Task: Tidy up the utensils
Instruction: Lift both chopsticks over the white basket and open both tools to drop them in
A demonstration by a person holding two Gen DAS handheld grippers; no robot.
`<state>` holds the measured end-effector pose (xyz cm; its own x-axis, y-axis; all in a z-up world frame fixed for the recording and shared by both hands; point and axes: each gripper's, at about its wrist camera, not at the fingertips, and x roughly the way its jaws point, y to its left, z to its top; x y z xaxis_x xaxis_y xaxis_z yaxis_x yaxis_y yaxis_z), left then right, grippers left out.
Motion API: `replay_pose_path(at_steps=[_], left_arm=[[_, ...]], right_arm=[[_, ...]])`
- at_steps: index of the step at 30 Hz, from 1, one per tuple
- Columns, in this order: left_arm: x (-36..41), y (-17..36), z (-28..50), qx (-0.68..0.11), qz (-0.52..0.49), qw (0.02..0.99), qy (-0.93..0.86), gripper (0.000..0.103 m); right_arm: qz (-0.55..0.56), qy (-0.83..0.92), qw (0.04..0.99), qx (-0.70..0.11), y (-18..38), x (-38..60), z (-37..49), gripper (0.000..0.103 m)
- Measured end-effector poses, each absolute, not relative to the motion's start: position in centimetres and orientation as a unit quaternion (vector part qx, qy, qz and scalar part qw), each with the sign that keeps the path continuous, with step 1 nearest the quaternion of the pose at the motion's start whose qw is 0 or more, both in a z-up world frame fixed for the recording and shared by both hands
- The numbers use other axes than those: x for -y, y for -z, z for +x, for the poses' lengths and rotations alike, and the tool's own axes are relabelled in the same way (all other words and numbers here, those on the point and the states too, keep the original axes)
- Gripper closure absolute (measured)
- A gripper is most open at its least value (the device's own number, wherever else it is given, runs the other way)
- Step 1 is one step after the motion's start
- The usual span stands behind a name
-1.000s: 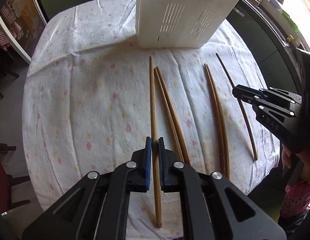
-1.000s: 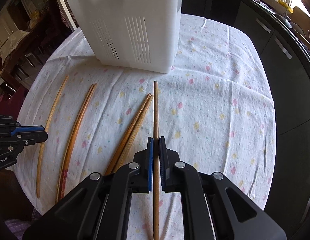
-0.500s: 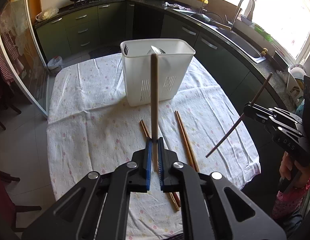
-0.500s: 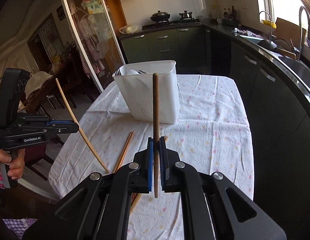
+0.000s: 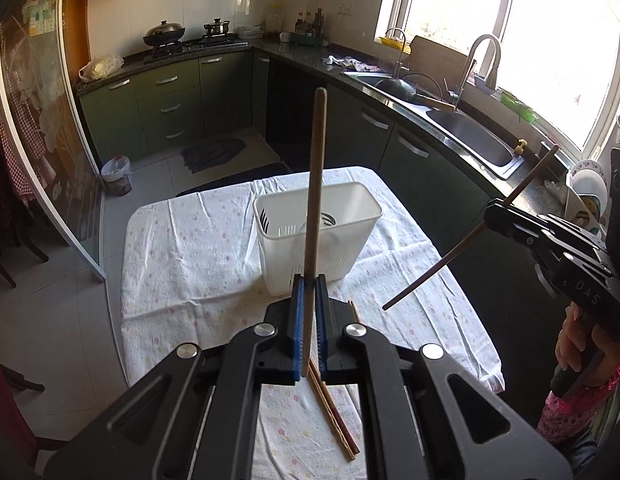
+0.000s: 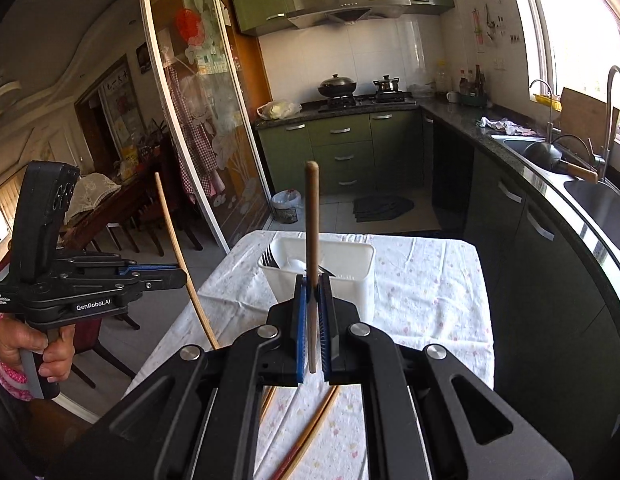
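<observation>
My left gripper (image 5: 309, 280) is shut on a light wooden chopstick (image 5: 315, 200) that stands upright, high above the table. My right gripper (image 6: 314, 280) is shut on a darker chopstick (image 6: 311, 220), also upright. Each gripper shows in the other's view: the right gripper (image 5: 490, 210) with its dark chopstick (image 5: 450, 258) slanting, the left gripper (image 6: 182, 278) with its pale chopstick (image 6: 178, 248). Beyond them stands a white slotted utensil holder (image 5: 350, 248) (image 6: 362, 280) with forks and a spoon inside. More chopsticks (image 5: 334, 420) (image 6: 310, 436) lie on the cloth below.
The table carries a white flowered cloth (image 5: 190, 260) (image 6: 430, 280). A green kitchen counter with a sink (image 5: 470, 136) runs along the right. A glass sliding door (image 6: 198, 140) and dark chairs (image 6: 150, 224) are on the left. A hand (image 6: 38, 344) holds the left gripper.
Both grippers have risen from the table, each lifting one chopstick off the cloth. The views tilted up from the tabletop to show the kitchen, and the utensil holder now sits lower and farther.
</observation>
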<state>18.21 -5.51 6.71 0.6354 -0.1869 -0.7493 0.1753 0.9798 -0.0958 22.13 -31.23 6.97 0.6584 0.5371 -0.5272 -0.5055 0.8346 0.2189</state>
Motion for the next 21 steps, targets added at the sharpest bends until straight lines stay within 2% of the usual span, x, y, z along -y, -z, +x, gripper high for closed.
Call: replay_pose_path(at_steps=[7,11,15,21], left_arm=[[5.6,-11.2,20.9,-0.369,-0.014,0.924,0.099,0.098],[5.9,-13.6,22.5,-0.33,-0.01,0.94,0.091,0.098],[6.3,-13.3,24.6,-0.324,-0.003,0.943,0.08,0.098],[6.8,-8.3,27.8,-0.388,-0.003,0.919,0.075,0.098]], right_arm=[[0.048,-0.273,0.927,-0.251,-11.4,30.8,25.7,0.096],[0.052,-0.255,0.935,-0.242,-12.1,30.4,28.5,0.096],[0.038,-0.242,0.932,-0.268,-10.0,29.1,31.3,0.096],[0.013,-0.23,0.918,-0.323,-4.2,26.9,34.4,0.096]])
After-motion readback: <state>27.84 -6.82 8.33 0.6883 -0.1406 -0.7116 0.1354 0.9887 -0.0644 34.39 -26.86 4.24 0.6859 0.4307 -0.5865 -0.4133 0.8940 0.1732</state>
